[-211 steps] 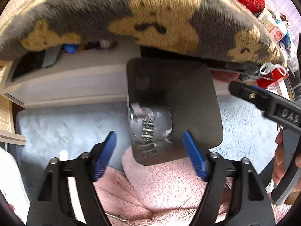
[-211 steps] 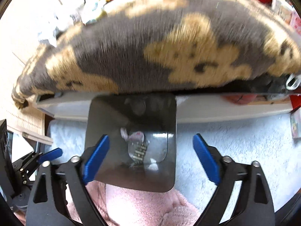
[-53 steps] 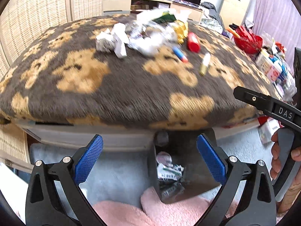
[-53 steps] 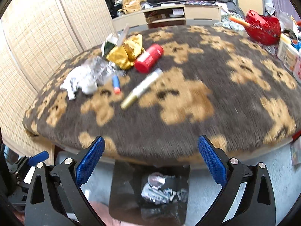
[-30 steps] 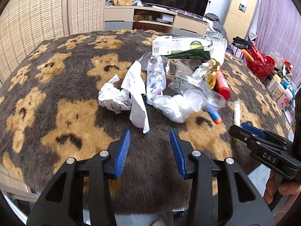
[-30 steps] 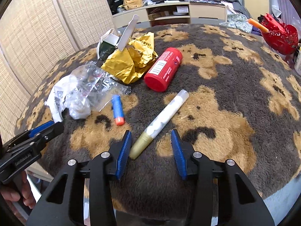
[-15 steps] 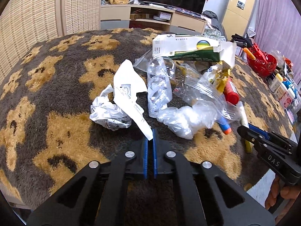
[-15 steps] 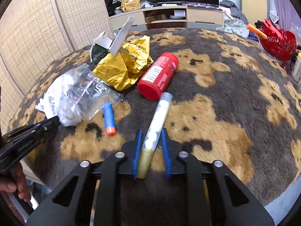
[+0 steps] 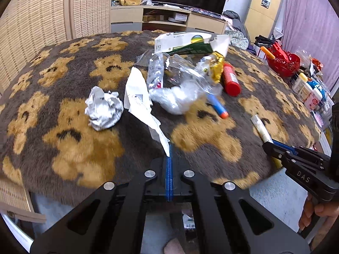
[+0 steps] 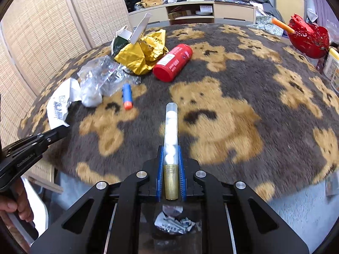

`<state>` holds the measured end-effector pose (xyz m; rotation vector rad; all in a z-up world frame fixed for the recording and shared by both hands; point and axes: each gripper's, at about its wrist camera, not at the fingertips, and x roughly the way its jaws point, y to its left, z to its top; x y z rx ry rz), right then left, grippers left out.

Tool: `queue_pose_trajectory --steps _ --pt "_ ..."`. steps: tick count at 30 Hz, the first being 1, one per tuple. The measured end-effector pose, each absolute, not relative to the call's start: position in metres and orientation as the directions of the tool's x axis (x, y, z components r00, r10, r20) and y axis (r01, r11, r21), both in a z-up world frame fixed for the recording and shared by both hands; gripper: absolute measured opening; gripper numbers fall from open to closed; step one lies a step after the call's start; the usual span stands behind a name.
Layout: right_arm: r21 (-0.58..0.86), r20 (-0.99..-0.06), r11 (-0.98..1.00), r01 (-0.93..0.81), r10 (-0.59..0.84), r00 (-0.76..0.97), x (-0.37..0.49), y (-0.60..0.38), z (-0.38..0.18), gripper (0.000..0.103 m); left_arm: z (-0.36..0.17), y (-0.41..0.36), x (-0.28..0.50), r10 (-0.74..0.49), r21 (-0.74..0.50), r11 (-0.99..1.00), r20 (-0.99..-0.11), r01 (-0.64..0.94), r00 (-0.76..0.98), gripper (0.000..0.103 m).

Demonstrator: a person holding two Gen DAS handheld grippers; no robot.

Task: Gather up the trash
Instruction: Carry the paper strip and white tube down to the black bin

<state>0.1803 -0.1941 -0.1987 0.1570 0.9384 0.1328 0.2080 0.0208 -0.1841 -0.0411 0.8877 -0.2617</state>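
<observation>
Both pairs of fingers were spread a second ago and are now closed. The right gripper (image 10: 171, 173) pinches the gold-capped tube (image 10: 170, 135) at its gold end, and the left gripper (image 9: 168, 177) has its blue pads pressed together on the tip of the white paper scrap (image 9: 141, 103). Judgement: two pieces of trash are now secured at once, so the next step is lifting both and carrying them to the bin.

Tube: long axis runs straight along the right gripper's fingers, gold cap toward the camera, clear end pointing away across the fuzzy bear-print surface (image 10: 264, 89). The clear part shows white balls inside. It lies low over the near edge; I can't tell if the far end touches the pile.

Paper scrap: long axis slants from the left gripper up toward the trash heap, near corner in the pinch, the rest draped on the surface.

Just beside the scrap lies a crumpled foil ball (image 9: 103, 110). Further out are a clear plastic bag (image 9: 180, 93), a blue foam dart (image 10: 127, 96), a red can (image 10: 172, 62) on its side and a yellow wrapper (image 10: 142, 53).

The dark trash bin (image 10: 171, 224) sits below the surface edge, under the right gripper, with wrappers already in it.
</observation>
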Motion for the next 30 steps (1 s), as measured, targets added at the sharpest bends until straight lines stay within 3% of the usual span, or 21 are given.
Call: queue_pose_trajectory --steps 13,30 --pt "0.219 -0.793 0.974 -0.054 0.21 0.572 0.111 -0.218 -0.199 0.014 -0.174 -0.013 0.116 -0.266 -0.136 0.957 -0.76 0.256 0.593 0.0" --pt "0.248 -0.838 0.968 -0.048 0.239 0.491 0.067 -0.225 -0.238 0.014 -0.239 -0.06 0.062 -0.311 -0.171 0.929 -0.841 0.327 0.443 0.0"
